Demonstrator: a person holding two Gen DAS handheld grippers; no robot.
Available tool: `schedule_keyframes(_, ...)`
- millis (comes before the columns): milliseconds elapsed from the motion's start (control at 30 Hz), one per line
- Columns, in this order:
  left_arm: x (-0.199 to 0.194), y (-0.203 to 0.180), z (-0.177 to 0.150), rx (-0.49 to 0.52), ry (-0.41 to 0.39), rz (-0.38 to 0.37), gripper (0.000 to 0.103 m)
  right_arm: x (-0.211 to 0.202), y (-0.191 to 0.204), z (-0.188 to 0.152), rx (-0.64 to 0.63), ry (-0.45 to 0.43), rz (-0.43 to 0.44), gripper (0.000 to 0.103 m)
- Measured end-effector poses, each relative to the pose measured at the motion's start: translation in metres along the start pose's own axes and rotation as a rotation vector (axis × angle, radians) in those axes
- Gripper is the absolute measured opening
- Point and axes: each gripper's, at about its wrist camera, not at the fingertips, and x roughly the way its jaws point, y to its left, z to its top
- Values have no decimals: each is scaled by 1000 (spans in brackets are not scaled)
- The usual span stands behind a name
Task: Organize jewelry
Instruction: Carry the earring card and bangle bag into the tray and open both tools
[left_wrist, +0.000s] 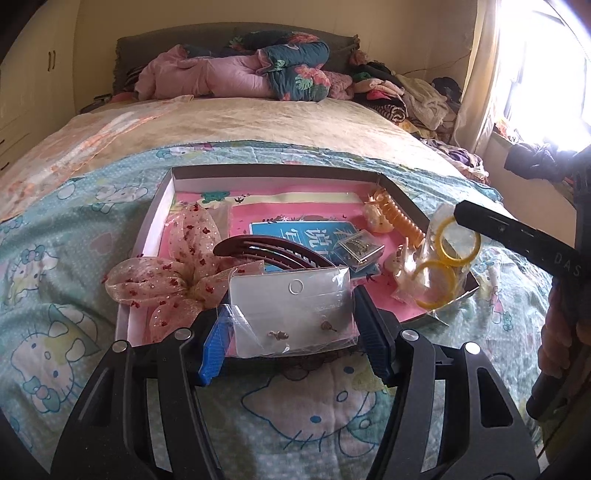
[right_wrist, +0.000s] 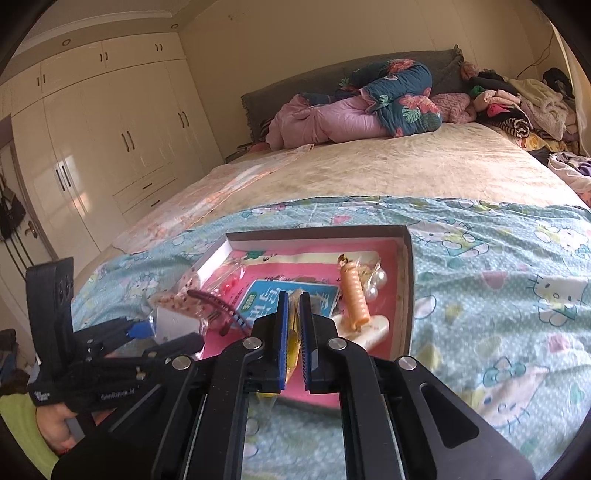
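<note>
A shallow box (left_wrist: 258, 170) (right_wrist: 404, 280) with a pink lining sits on the bed and holds the jewelry. My left gripper (left_wrist: 293, 325) has its jaws wide apart around a clear bag with earrings (left_wrist: 291, 314) at the box's near edge; whether they press on it I cannot tell. My right gripper (right_wrist: 293, 332) is shut on a clear bag of yellow bangles (left_wrist: 443, 258) (right_wrist: 293, 339), held over the box's right side. A dark red hair comb (left_wrist: 273, 251), a floral bow (left_wrist: 173, 273), an orange spiral tie (left_wrist: 400, 221) (right_wrist: 355, 295) and a small clear case (left_wrist: 358, 251) lie inside.
The Hello Kitty blanket (left_wrist: 303, 406) (right_wrist: 498, 295) covers the near bed. Rolled quilts (left_wrist: 258, 70) and a clothes pile (left_wrist: 406, 96) lie at the far end. Wardrobes (right_wrist: 110, 140) stand left; a bright window (left_wrist: 546, 74) is right.
</note>
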Motion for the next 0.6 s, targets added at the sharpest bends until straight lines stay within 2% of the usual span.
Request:
schedule_keyframes(233, 17, 3, 3, -3, 19, 12, 53, 30, -6, 12, -13, 30, -32, 6)
schedule_keyframes(600, 30, 11, 3, -18, 37, 25, 54, 56, -24, 2, 4, 73, -138, 11)
